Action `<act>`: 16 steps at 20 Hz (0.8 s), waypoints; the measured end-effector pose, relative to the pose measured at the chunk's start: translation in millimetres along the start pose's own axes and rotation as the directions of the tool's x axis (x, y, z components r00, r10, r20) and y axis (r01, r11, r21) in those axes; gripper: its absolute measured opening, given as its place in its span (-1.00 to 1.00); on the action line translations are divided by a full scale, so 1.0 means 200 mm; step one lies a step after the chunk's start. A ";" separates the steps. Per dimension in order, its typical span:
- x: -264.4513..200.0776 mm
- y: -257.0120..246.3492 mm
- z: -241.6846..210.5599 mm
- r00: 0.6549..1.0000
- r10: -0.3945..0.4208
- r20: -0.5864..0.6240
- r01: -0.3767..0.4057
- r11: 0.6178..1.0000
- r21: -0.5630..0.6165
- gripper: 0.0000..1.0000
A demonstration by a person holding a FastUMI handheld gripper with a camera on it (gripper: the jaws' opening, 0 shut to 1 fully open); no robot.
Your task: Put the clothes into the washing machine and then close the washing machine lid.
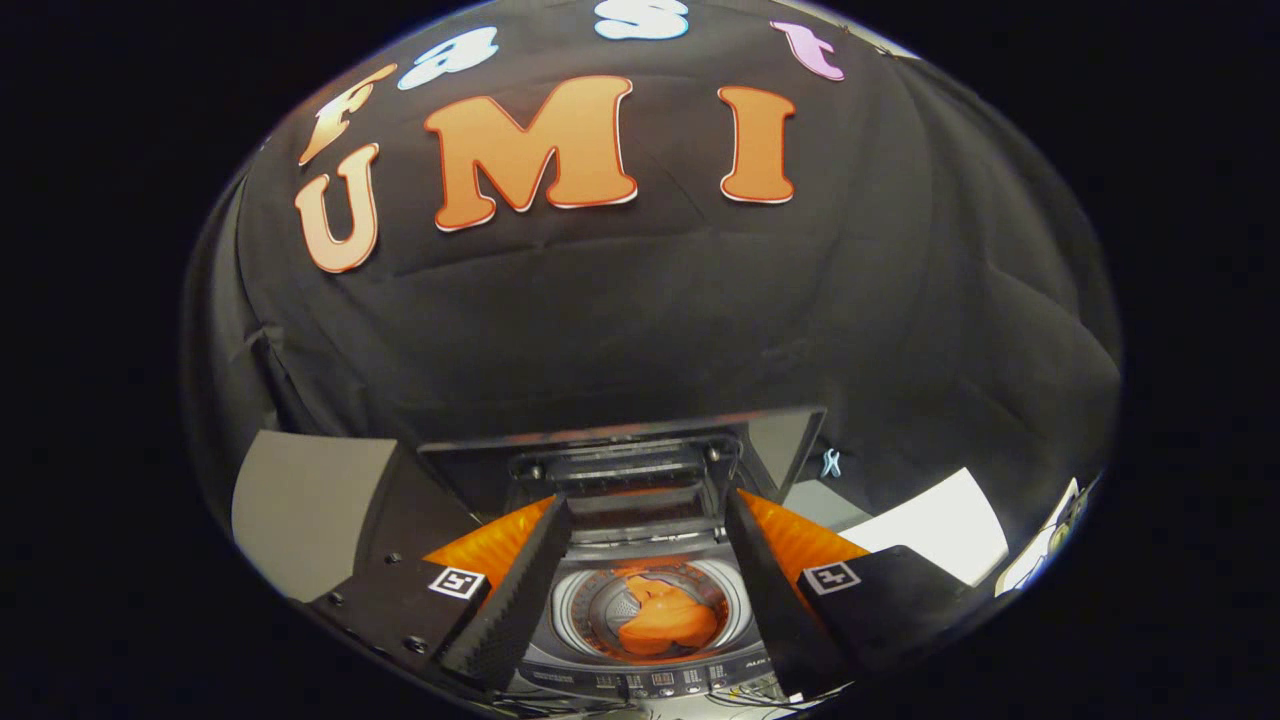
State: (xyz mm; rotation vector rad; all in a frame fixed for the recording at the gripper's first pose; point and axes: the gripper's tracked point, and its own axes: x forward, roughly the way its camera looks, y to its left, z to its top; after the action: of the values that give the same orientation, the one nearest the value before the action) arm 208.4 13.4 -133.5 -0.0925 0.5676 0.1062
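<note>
The washer (640,640) is seen from above and in front, its round tub lying between the two fingers. The lid (625,450) is raised, standing up at the back of the machine, beyond the fingertips. The control panel (650,682) runs along the near side of the tub, with some cables lying just in front of it.

The clothes (665,620), an orange bundle, are seen lying inside the tub, low in the drum. No other garment is noticed outside the machine, so loading is judged done and the step in hand is taken to be the lid closing.

The gripper (645,515) is held above the opening with its fingers spread wide, one to each side of the tub. Nothing is held between them and nothing is touched; the clothes are well below.

For the next move, the gripper would need to be carried forward and up to the lid's top edge, which is beyond the fingertips. The lid could be either pinched at its edge or pushed from behind and brought down over the tub. Care would be called for so the lid is not dropped hard, and so the fingers are not caught under it as it lands. Whether the lid has a handle cannot be told.
</note>
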 end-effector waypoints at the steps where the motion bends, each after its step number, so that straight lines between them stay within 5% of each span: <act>1: 0.01 0.01 0.05 1.000 -0.003 0.010 0.003 1.000 -0.008 0.99; 16: 0.52 0.15 0.36 1.000 -0.007 0.026 0.009 0.997 -0.078 1.00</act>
State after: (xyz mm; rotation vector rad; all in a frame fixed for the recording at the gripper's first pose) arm 329.9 58.9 -131.0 -0.1693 0.5374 0.1212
